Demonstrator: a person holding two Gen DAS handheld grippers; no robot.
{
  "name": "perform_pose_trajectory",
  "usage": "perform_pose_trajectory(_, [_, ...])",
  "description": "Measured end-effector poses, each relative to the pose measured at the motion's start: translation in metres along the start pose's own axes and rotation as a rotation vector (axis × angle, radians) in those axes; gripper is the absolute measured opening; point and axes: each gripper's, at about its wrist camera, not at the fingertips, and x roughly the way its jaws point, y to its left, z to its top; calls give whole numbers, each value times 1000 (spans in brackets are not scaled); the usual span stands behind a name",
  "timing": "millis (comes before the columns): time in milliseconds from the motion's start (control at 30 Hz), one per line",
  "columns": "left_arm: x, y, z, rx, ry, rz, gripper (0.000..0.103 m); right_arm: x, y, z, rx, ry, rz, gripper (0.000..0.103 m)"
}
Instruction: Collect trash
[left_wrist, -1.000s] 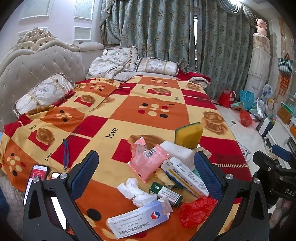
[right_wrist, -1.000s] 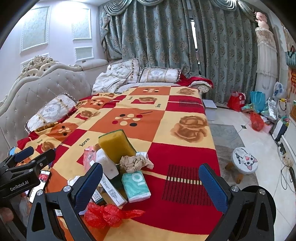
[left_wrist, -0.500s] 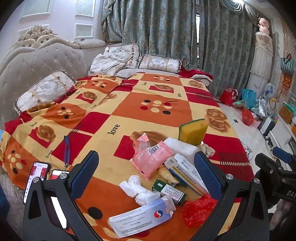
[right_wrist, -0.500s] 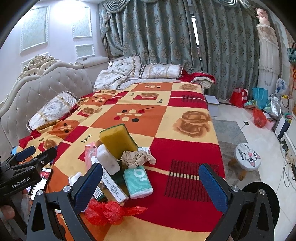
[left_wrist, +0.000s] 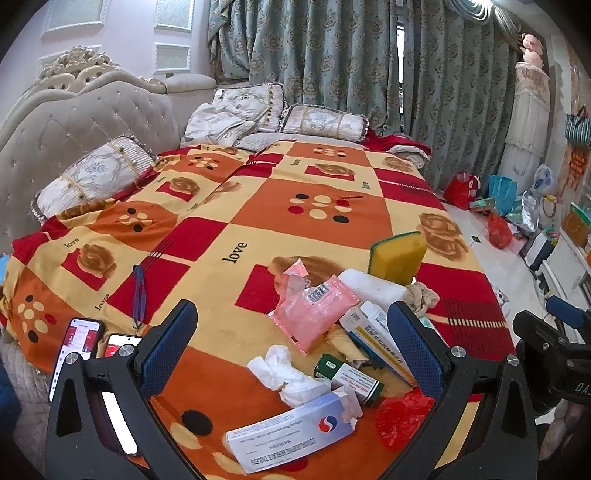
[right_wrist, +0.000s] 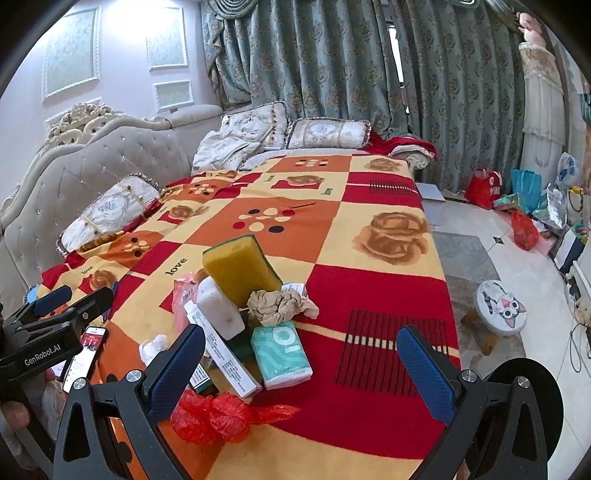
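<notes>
A heap of trash lies on the near end of the bed: a yellow sponge (left_wrist: 398, 255), a pink wrapper (left_wrist: 314, 314), crumpled white tissue (left_wrist: 288, 378), a white-blue medicine box (left_wrist: 291, 435), a green box (left_wrist: 349, 377), a long white box (left_wrist: 376, 338) and a red plastic bag (right_wrist: 225, 415). A teal tissue pack (right_wrist: 280, 354) and crumpled brown paper (right_wrist: 277, 304) show in the right wrist view. My left gripper (left_wrist: 291, 350) is open above the heap. My right gripper (right_wrist: 301, 367) is open, also empty, over the heap's right side.
The orange, red and yellow blanket (left_wrist: 317, 177) covers the bed. Two phones (left_wrist: 79, 345) lie at its near left edge. Pillows (left_wrist: 325, 122) and a tufted headboard (left_wrist: 74, 122) are at the far side. A cat stool (right_wrist: 502, 310) and bags (right_wrist: 524, 230) are on the floor at right.
Both grippers have drifted slightly, so the trash heap sits a little further forward in view. Both stay open and empty.
</notes>
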Motion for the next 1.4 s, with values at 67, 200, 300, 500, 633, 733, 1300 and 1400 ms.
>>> perform_pose_trajectory(67, [1,1,-1,1,4,4,102,1,0,-1,0,2,3,103])
perform_pose_trajectory(200, [3,9,-4,7,14,17,102,2,-1,-3,0,15,12,103])
perform_pose_trajectory(300, [5,18,-7,7,31,25,102,7,-2,-7,-2,29,22,103])
perform_pose_trajectory(500, [10,39,-18,12,102,3,102,21,1,-17,-13,73,83,103])
perform_pose_trajectory(633, [11,44,-30,48,143,-13,102,29,9,-26,-36,126,148,88])
perform_pose_trajectory(733, [11,46,-44,90,183,-59,102,35,19,-38,-39,183,235,88])
perform_pose_trajectory(1300, [53,20,-102,390,330,-171,102,83,44,-74,-73,280,331,43])
perform_pose_trajectory(1400, [63,19,-105,374,360,-178,97,69,38,-71,-82,261,325,41])
